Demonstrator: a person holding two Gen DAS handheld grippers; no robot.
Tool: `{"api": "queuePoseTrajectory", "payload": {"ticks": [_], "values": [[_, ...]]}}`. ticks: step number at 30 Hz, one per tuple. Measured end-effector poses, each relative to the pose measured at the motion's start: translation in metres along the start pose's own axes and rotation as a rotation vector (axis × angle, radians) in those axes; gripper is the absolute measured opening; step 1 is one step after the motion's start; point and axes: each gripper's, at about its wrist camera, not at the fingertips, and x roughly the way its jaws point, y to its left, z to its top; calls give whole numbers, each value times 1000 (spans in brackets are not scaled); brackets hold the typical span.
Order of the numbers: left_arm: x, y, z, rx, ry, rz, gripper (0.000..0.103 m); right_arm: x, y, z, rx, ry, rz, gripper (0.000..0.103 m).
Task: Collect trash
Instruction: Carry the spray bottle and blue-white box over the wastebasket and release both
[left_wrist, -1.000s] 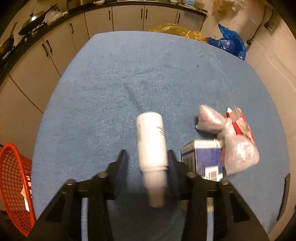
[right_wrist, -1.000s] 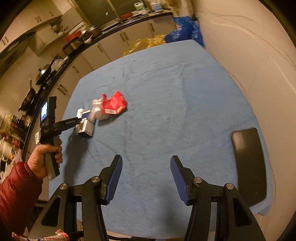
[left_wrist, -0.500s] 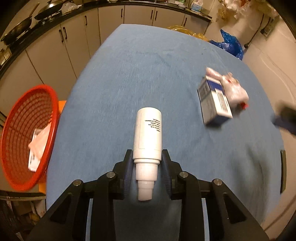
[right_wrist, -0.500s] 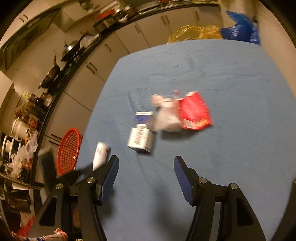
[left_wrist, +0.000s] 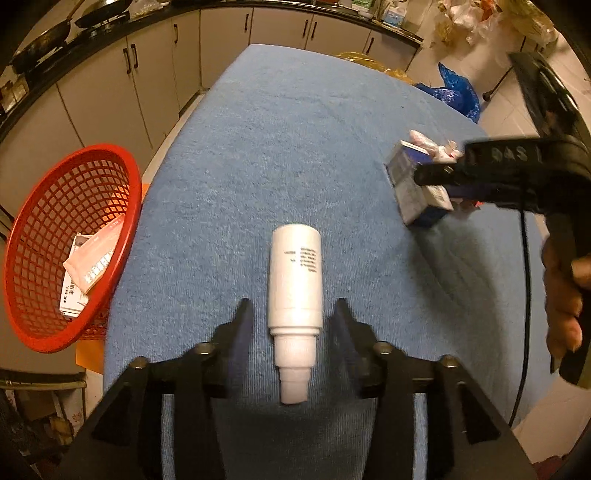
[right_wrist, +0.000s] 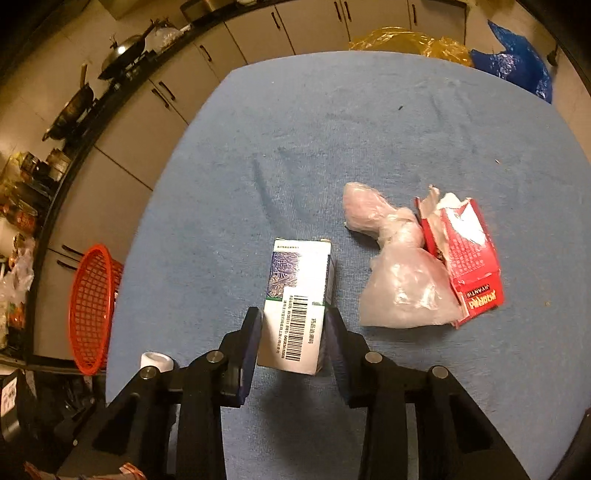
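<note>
The left gripper (left_wrist: 293, 317) has just been opened; the white bottle (left_wrist: 295, 280) lies released between its fingers on the tabletop (left_wrist: 295, 147). The small box (right_wrist: 299, 306) seems clamped between the closing right gripper (right_wrist: 291, 325) fingers. Cartons already lie in the red basket (left_wrist: 22, 229); a plastic bag (right_wrist: 402, 280) and red packet (right_wrist: 469, 254) remain.

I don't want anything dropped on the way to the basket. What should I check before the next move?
1. Right gripper grip on carton: jaws have just been closing, pads against both sides: ok.
2. Left gripper hold on white bottle: jaws have just been opening, bottle between them untouched: not ok.
3. Red basket has room: ok.
4. Plastic bag and red packet apart from carton: ok.
5. Carton lifted off the blue cloth: cannot tell.
</note>
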Motion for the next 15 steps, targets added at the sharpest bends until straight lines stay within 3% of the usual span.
{"api": "queuePoseTrajectory", "payload": {"ticks": [6,8,15], "values": [[12,-8,13,4,9,16,46,-35,-5,-31,-14,-32,55,38],[16,-15,19,19,4,32,29,-47,-7,-44,-16,-43,76,38],[5,-24,11,20,-40,4,29,-76,-6,-83,-25,-96,91,38]]}}
